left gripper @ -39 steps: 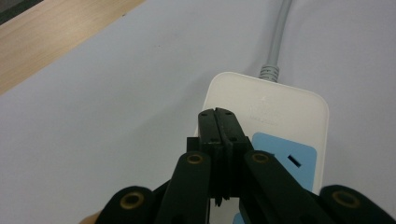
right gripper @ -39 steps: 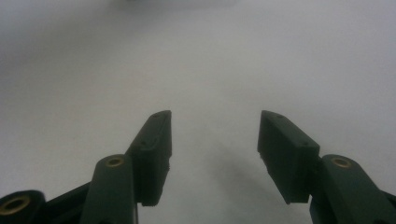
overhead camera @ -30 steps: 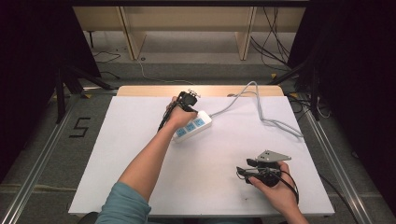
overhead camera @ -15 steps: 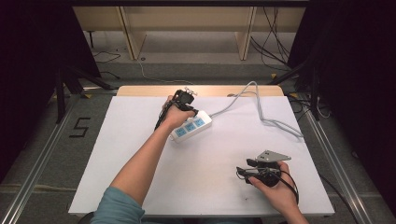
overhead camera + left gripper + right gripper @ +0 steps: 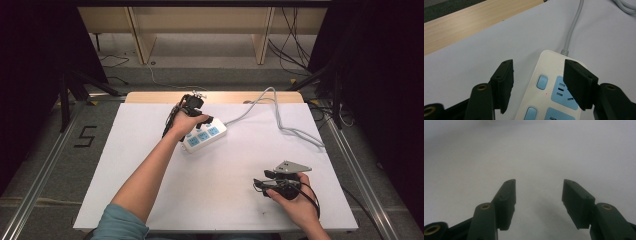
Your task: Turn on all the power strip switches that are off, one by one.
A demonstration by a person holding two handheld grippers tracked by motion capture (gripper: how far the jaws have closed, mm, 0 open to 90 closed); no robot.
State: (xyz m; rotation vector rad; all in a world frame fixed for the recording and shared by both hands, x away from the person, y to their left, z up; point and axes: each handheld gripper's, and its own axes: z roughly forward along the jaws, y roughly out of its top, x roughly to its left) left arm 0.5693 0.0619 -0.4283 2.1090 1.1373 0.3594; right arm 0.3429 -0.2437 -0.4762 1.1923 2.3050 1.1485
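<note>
The white plastic power strip with pale blue sockets [image 5: 554, 95] lies toward the far side of the white counter [image 5: 150, 150], under the left gripper [image 5: 537, 82], whose jaws have just been opening and stand wide and empty, while the right gripper [image 5: 537, 202] idles wide and empty; rigid, light and smooth, the strip is best clamped across its narrow sides.

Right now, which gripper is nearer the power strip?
Left. The left gripper hovers right over the power strip, open jaws straddling its cord end; they have just been opening. The right gripper rests far off at the table's near right.
</note>
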